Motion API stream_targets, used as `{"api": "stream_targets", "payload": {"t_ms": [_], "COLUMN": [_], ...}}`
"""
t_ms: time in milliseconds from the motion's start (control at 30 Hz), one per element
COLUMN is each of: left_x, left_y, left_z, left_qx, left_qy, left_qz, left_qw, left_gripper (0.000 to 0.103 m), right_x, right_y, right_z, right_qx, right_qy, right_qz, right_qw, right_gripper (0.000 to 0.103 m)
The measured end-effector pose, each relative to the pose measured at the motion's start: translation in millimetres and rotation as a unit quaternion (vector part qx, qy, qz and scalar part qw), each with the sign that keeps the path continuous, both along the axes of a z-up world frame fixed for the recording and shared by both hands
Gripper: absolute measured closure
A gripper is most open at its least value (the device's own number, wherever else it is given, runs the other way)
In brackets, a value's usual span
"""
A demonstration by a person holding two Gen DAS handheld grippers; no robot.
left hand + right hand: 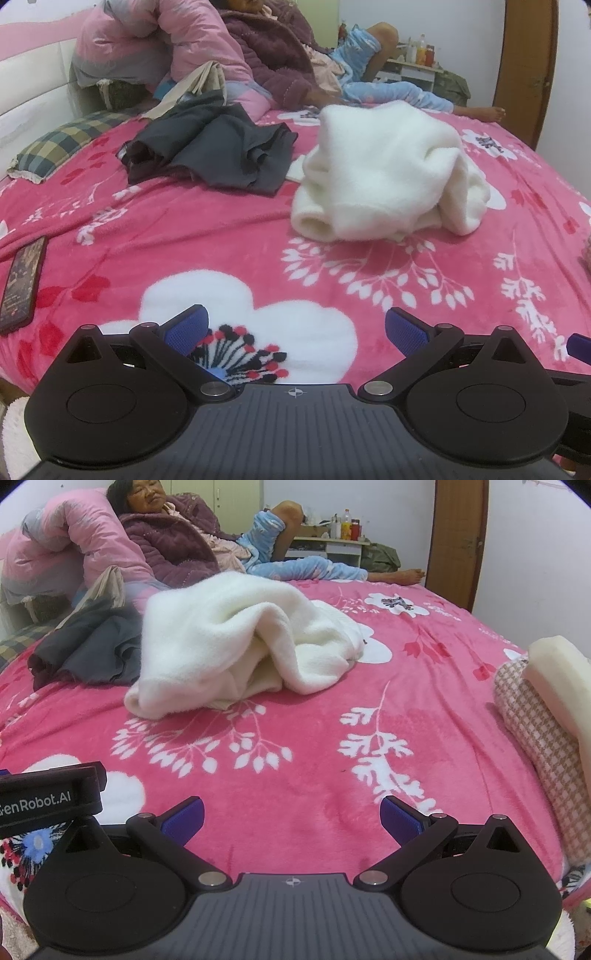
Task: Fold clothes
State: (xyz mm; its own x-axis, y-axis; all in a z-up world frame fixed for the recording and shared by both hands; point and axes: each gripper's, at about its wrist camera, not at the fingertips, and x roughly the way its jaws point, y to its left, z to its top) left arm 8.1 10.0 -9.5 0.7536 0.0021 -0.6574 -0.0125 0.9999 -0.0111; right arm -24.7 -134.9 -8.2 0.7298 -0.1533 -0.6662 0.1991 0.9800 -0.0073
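A crumpled white fleece garment (384, 173) (236, 642) lies in a heap on the pink flowered blanket (221, 243) (369, 720), in the middle of the bed. To its left lies a rumpled dark grey garment (218, 151) (92, 646). My left gripper (295, 328) hovers open over the blanket's near part, well short of the white heap, nothing between its blue pads. My right gripper (291, 814) is open too, empty, near the front edge. The left gripper's body (48, 797) shows at the left of the right wrist view.
A person in a purple jacket (173, 542) and blue trousers reclines at the far side against pink quilts (155, 40). A phone (22, 284) lies at the left edge, a checked pillow (62, 144) behind it. A folded checked cloth stack (546, 723) sits at the right.
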Motion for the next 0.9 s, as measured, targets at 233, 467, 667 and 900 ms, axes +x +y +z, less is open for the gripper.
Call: {"api": "stream_targets", "payload": {"t_ms": [233,467,667,900], "left_x": [0.4,1.1,0.9,1.2], "left_y": [0.7,1.2,1.2,0.8], "left_z": [-1.0,-1.6,-1.8,-2.1], "left_qx": [-0.001,-0.001,-0.001,0.0], "left_qy": [0.003,0.005,0.005,0.006], "left_qz": [0.0,0.002,0.002,0.001], "left_qw": [1.0,1.0,1.0,1.0], "left_gripper": [0.0,0.0,0.0,0.0], "right_x": [0.4,0.9,1.0,1.1], "right_y": [0.5,0.8,0.5,0.2], "right_z": [-0.4,-1.1,-1.5,-1.9], "right_qx": [0.002,0.003,0.004,0.005], "right_qy": [0.001,0.002,0.002,0.003], "right_qz": [0.0,0.0,-0.001,-0.002], "right_qw": [1.0,1.0,1.0,1.0], "right_gripper": [0.0,0.0,0.0,0.0]}}
